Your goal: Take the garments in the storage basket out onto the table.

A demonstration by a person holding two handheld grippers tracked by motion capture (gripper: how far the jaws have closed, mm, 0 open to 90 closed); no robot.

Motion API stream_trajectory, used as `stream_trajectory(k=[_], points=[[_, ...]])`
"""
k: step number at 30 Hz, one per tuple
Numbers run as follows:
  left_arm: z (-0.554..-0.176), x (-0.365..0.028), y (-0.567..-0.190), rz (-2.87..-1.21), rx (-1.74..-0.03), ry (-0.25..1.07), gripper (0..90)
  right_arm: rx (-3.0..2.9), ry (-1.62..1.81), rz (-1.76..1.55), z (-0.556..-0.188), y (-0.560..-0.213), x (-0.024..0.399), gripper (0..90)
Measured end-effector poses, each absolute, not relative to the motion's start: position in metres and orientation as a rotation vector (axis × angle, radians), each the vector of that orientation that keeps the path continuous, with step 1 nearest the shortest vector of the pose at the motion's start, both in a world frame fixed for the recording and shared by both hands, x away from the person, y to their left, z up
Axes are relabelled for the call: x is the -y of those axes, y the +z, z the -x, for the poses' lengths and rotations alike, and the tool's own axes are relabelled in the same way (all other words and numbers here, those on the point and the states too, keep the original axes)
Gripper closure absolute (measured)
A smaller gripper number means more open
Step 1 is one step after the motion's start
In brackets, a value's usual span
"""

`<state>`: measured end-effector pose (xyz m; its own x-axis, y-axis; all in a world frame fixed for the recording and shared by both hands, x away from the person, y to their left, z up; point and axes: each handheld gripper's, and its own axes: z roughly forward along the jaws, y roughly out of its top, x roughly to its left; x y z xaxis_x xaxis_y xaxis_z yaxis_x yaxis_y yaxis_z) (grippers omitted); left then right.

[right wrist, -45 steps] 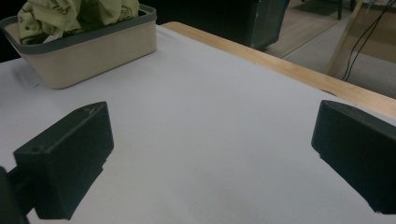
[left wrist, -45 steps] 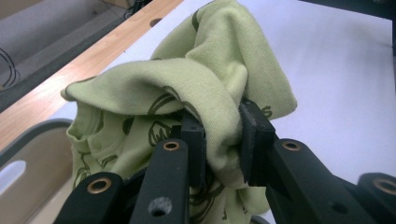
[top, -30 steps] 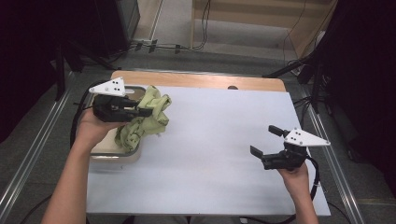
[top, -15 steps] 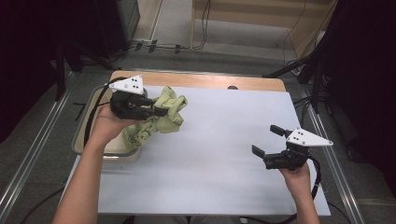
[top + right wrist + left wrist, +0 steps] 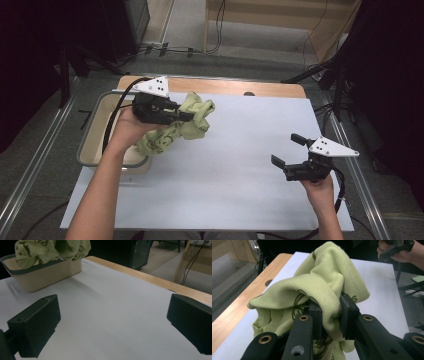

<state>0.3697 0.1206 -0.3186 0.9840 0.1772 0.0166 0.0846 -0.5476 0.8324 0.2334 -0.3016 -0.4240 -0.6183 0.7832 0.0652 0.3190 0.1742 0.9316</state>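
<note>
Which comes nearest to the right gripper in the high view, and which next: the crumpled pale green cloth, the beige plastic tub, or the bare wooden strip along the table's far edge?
From the right gripper:
1. Crumpled pale green cloth, held up at centre left in the left gripper.
2. Bare wooden strip, along the far edge; not far behind the cloth.
3. Beige plastic tub, at the table's left edge.

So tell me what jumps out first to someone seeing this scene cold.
A crumpled light-green cloth with dark print, pinched in the left gripper and hanging over the beige tub at the table's left edge. Then the right gripper, jaws wide apart, above the bare white tabletop on the right.
</note>
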Motion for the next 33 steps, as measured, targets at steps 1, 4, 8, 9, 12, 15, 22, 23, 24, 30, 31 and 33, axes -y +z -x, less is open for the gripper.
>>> stream_trajectory(k=[1, 4, 8, 9, 12, 15, 22, 23, 24, 30, 31, 33], points=[[-0.37, -0.118, -0.317, -2.145, -0.176, 0.115, 75.7, -2.025, 1.44, -1.038, -0.233, -0.424, 0.302, 0.0], [-0.369, -0.109, -0.315, -2.161, -0.151, 0.114, 75.7, -2.021, 1.446, -1.035, -0.233, -0.424, 0.302, 0.0], [-0.371, -0.094, -0.319, -2.168, -0.132, 0.093, 75.6, -2.014, 1.449, -1.04, -0.232, -0.423, 0.304, 0.0], [-0.371, -0.094, -0.319, -2.168, -0.132, 0.093, 75.6, -2.014, 1.449, -1.04, -0.232, -0.423, 0.304, 0.0], [-0.372, -0.084, -0.322, -2.178, -0.124, 0.085, 75.6, -2.012, 1.452, -1.041, -0.232, -0.423, 0.305, 0.0], [-0.374, -0.078, -0.325, -2.175, -0.12, 0.072, 75.6, -2.009, 1.454, -1.041, -0.232, -0.423, 0.306, 0.0], [-0.374, -0.058, -0.325, -2.168, -0.095, 0.059, 75.6, -2.008, 1.455, -1.043, -0.233, -0.423, 0.307, 0.0], [-0.376, -0.055, -0.327, -2.175, -0.091, 0.057, 75.6, -2.005, 1.459, -1.044, -0.232, -0.423, 0.308, 0.0], [-0.376, -0.055, -0.327, -2.175, -0.091, 0.057, 75.6, -2.005, 1.459, -1.043, -0.232, -0.423, 0.308, 0.0], [-0.378, -0.047, -0.331, -2.167, -0.095, 0.036, 75.6, -2.005, 1.461, -1.044, -0.233, -0.423, 0.308, 0.0], [-0.378, -0.044, -0.33, -2.162, -0.09, 0.034, 75.6, -2.006, 1.461, -1.044, -0.233, -0.423, 0.308, 0.0], [-0.378, -0.04, -0.329, -2.161, -0.082, 0.029, 75.5, -2.007, 1.462, -1.042, -0.233, -0.423, 0.308, 0.0]])
